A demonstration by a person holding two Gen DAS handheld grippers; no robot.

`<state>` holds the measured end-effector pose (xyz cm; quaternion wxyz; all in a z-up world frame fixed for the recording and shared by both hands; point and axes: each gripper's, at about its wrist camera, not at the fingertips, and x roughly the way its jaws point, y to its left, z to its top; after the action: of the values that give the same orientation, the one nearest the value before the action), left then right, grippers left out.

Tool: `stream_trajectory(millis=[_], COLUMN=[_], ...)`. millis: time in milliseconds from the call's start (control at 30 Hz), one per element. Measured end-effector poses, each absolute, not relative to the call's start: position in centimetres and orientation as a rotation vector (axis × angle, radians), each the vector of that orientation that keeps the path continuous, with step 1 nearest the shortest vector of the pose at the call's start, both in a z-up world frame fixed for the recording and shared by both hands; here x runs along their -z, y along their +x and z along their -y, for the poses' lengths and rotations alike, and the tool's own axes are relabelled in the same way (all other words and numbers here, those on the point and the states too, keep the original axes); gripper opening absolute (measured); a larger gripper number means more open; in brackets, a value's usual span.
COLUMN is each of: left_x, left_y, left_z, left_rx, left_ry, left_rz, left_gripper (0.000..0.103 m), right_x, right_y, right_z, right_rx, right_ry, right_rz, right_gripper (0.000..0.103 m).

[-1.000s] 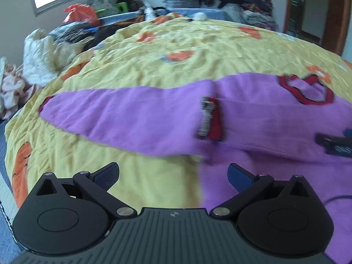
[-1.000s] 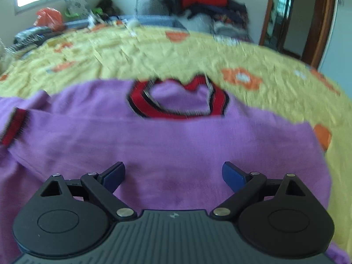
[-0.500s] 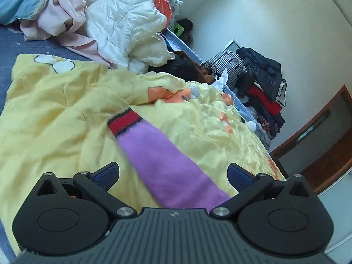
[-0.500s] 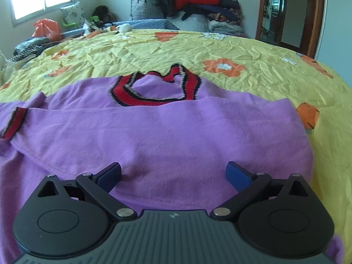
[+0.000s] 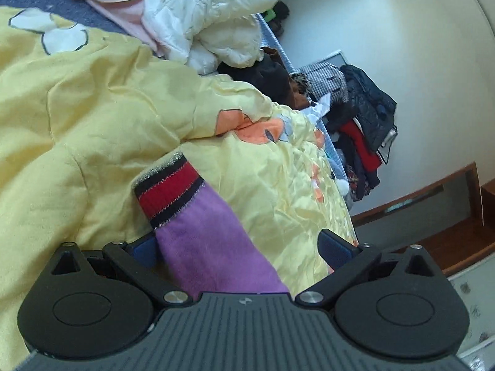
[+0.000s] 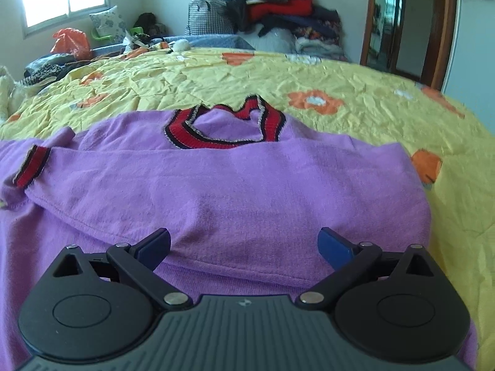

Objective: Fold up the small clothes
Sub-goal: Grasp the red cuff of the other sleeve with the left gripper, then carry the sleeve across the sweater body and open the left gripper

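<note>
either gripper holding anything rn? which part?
Nothing gripped. Left gripper is closing around the sweater's sleeve near the cuff; right gripper open.

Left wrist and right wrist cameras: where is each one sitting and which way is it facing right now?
Left wrist: on the left gripper, rolled, facing along a purple sleeve lying between its closing jaws, unpinched; own fingers show.
Right wrist: on the right gripper, low over the sweater's body, facing the collar; own open fingers show.
Shared: the purple sweater, yellow quilt, clothes pile.
</note>
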<state>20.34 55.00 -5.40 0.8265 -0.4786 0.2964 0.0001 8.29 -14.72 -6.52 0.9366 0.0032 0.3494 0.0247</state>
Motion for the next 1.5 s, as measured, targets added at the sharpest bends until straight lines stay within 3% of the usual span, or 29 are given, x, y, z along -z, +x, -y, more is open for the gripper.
stream_trajectory(millis=[100, 167, 233, 433, 800, 1067, 1500], left_x=[5.6, 6.0, 6.6, 3.6, -10.7, -19.2, -21.4], left_y=[20.6, 20.7, 20.7, 19.4, 15.8, 11.0, 7.8], left_z=[-55.4, -55.7, -55.8, -54.2, -42.2, -36.3, -34.1], left_rx=[-0.016, -0.022, -0.037, -0.056, 0.052, 0.072, 0.006], left_ry=[-1.034, -1.049, -1.075, -0.959, -0.489, -0.387, -0.293], left_rz=[-0.651, -0.68, -0.697, -0.621, -0.368, -0.155, -0.141], left_gripper=[0.064, 0.024, 0.003, 0.002, 0.002, 0.002, 0.003], right_x=[6.3, 6.0, 5.6, 5.9, 6.6, 7.1, 6.8], right_y=[7.7, 7.3, 7.1, 7.2, 8.7, 9.8, 9.4], right_z=[14.3, 14.5, 14.8, 15.4, 16.7, 17.8, 18.6], right_rx=[-0.031, -0.031, -0.066, -0.068, -0.01, 0.006, -0.012], right_ry=[-0.025, 0.004, 0.064, 0.134, 0.198, 0.197, 0.225], right_rz=[-0.679, -0.65, -0.639, -0.676, -0.718, -0.721, -0.735], right_gripper=[0.102, 0.102, 0.102, 0.102, 0.102, 0.102, 0.102])
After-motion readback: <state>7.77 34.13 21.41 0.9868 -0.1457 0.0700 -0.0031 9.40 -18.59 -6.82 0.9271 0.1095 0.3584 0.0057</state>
